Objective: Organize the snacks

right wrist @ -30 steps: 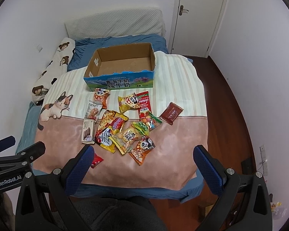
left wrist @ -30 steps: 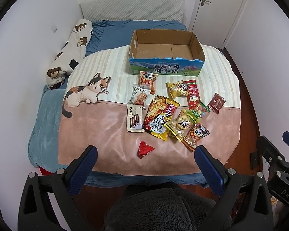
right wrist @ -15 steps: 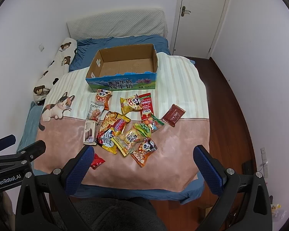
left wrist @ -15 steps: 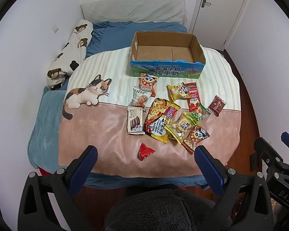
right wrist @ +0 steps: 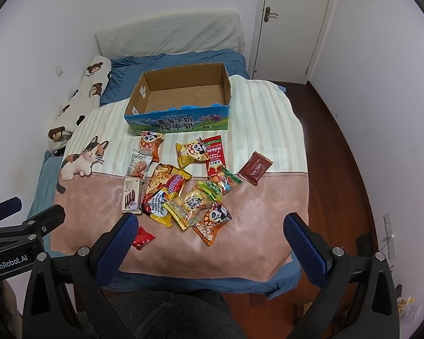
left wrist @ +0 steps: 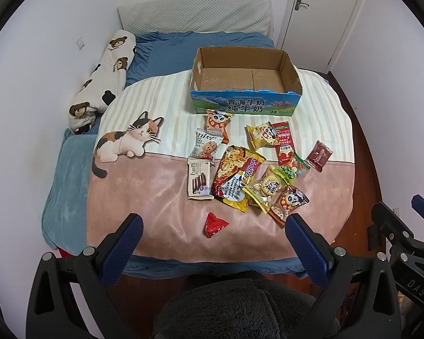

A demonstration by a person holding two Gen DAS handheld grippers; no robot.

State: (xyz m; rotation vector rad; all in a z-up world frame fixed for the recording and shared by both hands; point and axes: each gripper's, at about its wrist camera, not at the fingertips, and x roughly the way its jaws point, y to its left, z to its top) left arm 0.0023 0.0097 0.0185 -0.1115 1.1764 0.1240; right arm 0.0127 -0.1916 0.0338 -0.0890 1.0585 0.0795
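The bed (left wrist: 166,56) fills most of both views, covered by a striped and pink blanket (left wrist: 155,197) with a cat print. At its far end stands an open cardboard box (left wrist: 244,101); its floor shows bare cardboard in both views, so nothing has been stowed. By this evidence the task has not begun: every snack lies loose on the blanket, between the box and the near edge.

The largest item is a yellow and red noodle packet (left wrist: 236,178), at the centre of the pile. Touching or overlapping it are a clear biscuit bag (left wrist: 268,189) and a panda snack packet (left wrist: 289,202). A chocolate wafer pack (left wrist: 199,179) lies just beside it on the left. A dark red sachet (left wrist: 318,155) lies apart on the right. The smallest, a red triangular sweet (left wrist: 214,224), sits alone nearest the near edge.

The left tongs (left wrist: 213,240) and the right tongs (right wrist: 209,237) are both spread wide, grasping nothing, held clear of the bed's foot.

The left wrist view shows the red sweet whole; in the right wrist view a finger partly covers it. The right wrist view shows more of the wooden floor (right wrist: 353,147) to the right. Each view catches the other tool at its margin.
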